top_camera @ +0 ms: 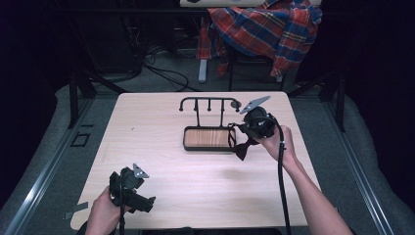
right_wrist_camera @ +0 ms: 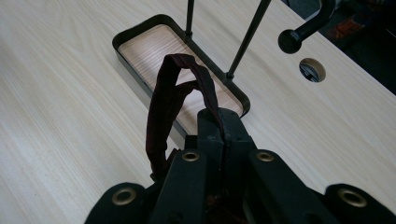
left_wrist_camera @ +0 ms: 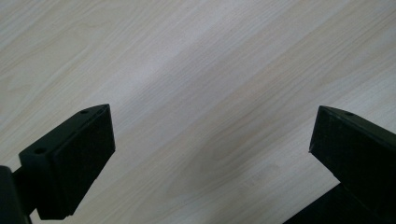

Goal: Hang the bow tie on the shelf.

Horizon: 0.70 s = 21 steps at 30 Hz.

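Down at the near left corner of the pale wood-grain table [top_camera: 161, 161], the left gripper [top_camera: 131, 188] rests low in the person's left hand [top_camera: 103, 211], a small grey three-cornered plate on top. In the left gripper view its two blocky matte-black jaws stand wide apart, with bare laminate between them.

Toward the middle stands a black metal rack [top_camera: 208, 104]: a thin rounded bar with short hanging pegs, carried on slim uprights that rise from an oblong tray [top_camera: 207, 138] with rounded corners, a dark rim and a striped wooden floor.

Just right of the tray, the right gripper [top_camera: 243, 133] is held by the right hand [top_camera: 278, 142], with a thick black cable trailing back along the forearm. Its jaws are pressed together on a dark maroon bow tie [top_camera: 242, 148], a soft fabric piece; its strap [right_wrist_camera: 173, 95] arches up as a narrow loop in front of the tray, and the bow hangs beside the tray's right end.

At the far edge, a red, blue and yellow plaid shirt [top_camera: 266, 29] drapes over a chair.
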Motion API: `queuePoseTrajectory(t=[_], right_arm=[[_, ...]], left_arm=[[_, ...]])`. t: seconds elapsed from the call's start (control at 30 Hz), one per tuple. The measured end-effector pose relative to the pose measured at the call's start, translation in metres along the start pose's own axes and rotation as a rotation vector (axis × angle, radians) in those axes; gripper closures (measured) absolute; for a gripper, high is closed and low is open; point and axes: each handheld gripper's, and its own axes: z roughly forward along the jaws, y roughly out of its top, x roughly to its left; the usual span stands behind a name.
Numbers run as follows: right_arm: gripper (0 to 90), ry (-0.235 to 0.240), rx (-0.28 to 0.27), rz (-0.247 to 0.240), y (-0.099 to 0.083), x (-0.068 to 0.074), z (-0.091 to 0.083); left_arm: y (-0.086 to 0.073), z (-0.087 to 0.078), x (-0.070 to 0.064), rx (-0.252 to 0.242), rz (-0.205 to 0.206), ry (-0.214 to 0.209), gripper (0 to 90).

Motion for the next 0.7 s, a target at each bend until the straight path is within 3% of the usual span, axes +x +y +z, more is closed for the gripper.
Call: queuePoseTrajectory(t=[0.7], right_arm=[[89.2, -0.035, -0.058, 0.015, 0.017, -0.009, -0.011]], left_arm=[[0.0, 0.0, 0.0, -0.003, 0.003, 0.0, 0.1]])
